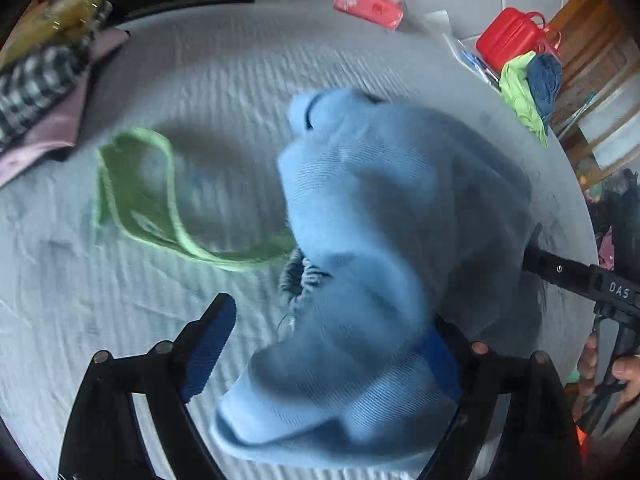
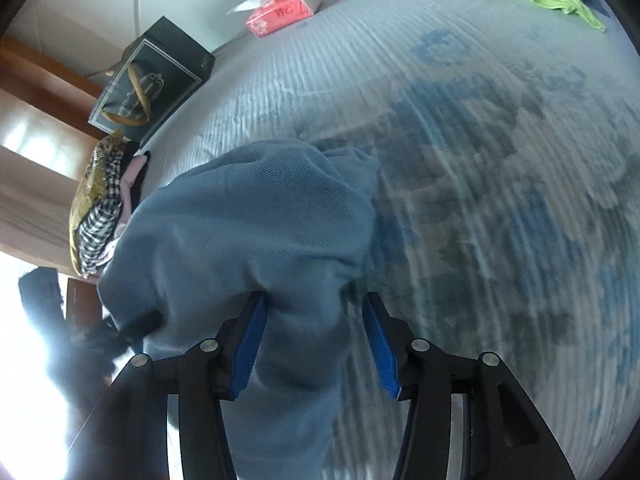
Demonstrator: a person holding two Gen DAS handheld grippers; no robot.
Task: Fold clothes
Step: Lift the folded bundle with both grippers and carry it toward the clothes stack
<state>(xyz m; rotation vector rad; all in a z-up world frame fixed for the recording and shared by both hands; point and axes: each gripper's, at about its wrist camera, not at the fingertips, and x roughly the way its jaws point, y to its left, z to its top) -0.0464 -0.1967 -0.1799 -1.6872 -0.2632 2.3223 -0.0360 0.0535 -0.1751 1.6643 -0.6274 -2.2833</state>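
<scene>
Bed: bare striped sheet open left of the light-blue garment, which lies bunched mid-bed. Left gripper: fingers spread, cloth draped over the right one. Right gripper: fingers apart, a fold between them, not clamped. Green garment, left of the blue one, shows in left view only; black box at the bed edge.

From the left wrist cam: sweater dead center on the bed, strappy top at 9 o'clock, tissue pack at 12, clothes pile at 10.
</scene>
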